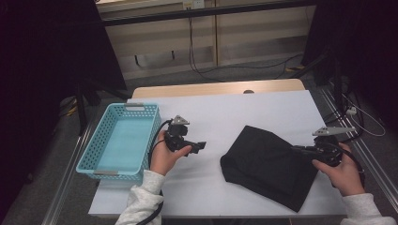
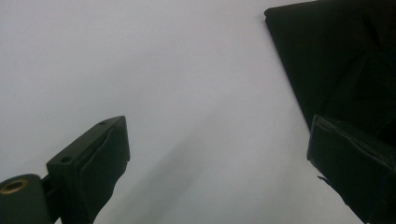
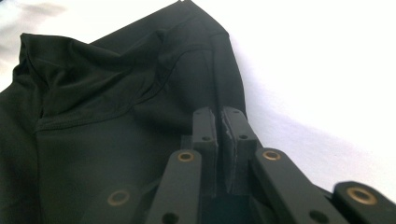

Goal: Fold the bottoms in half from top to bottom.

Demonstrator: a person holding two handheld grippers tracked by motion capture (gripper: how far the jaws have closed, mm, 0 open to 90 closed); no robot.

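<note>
Basket (image 1: 119, 140) of turquoise plastic comes first, standing well to the left of the black garment (image 1: 270, 164) at the surface's (image 1: 211, 117) left edge, with nothing visible inside. Between basket and garment, nearer the basket, the left hand (image 1: 164, 157) holds the left tongs (image 1: 199, 146) with their tips aimed rightward at the garment but clear of it; in the left gripper view the two jaws stand spread wide with only bare white surface between them, and the garment's near corner (image 2: 327, 56) lies ahead and to the right. The garment itself is folded into a rough slab on the right half of the surface, its long axis running on a diagonal from the upper left down toward the near right edge. At its right edge the right tongs (image 1: 300, 149) meet it, with the right hand (image 1: 345, 171) just beyond, off the garment's right side. In the right gripper view those jaws are pressed almost together on a fold of the black cloth (image 3: 116, 107), and a ridge of fabric runs from the pinched spot up toward the far corner. So the right hand already has the cloth, while the left is the free one, and the garment lies to its right across a stretch of open surface. Any coming move, I judge, turns on that gap: the left tongs must travel rightward to the garment's left edge, or the right must carry the cloth leftward toward the basket
</note>
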